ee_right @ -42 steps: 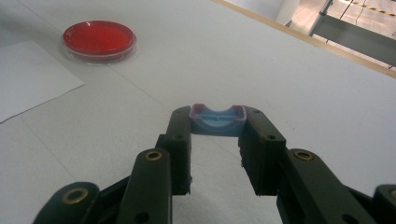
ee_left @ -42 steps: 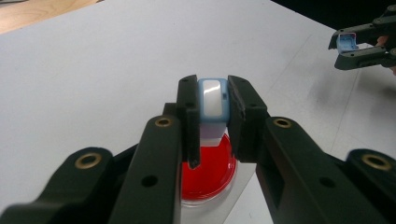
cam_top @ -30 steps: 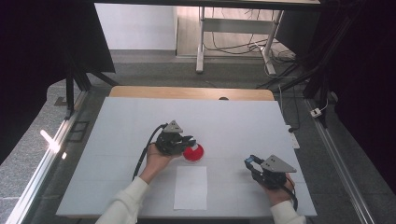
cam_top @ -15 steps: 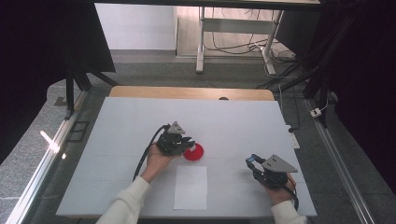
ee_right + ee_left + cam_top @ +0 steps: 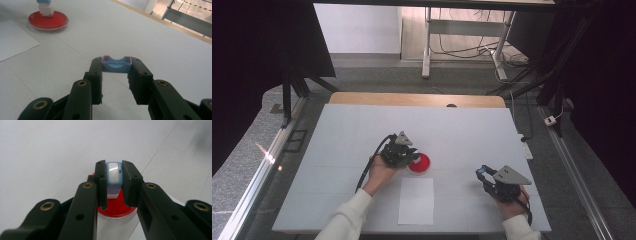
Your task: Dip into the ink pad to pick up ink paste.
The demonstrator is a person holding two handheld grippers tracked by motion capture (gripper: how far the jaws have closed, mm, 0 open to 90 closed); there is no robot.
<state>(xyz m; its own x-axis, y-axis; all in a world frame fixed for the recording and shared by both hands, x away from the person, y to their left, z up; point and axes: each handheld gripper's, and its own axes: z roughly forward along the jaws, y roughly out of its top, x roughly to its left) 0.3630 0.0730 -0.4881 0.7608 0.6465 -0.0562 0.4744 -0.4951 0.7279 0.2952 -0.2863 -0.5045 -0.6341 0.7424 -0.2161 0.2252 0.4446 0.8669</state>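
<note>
The left hand-held gripper point(image 5: 113, 178) is clenched on a small light-blue and white plastic stamp block point(image 5: 114, 173), its white foot over the shallow round red ink dish point(image 5: 419, 163) mid-surface. Pressed off-centre, the block could tip the dish or smear ink toward the white paper sheet point(image 5: 416, 200). The right hand-held gripper point(image 5: 116, 65) grasps a light-blue plastic cap point(image 5: 116, 64) above the white surface point(image 5: 462, 130); a loose pinch would drop it. Against the earlier frames, nothing has shifted.
</note>
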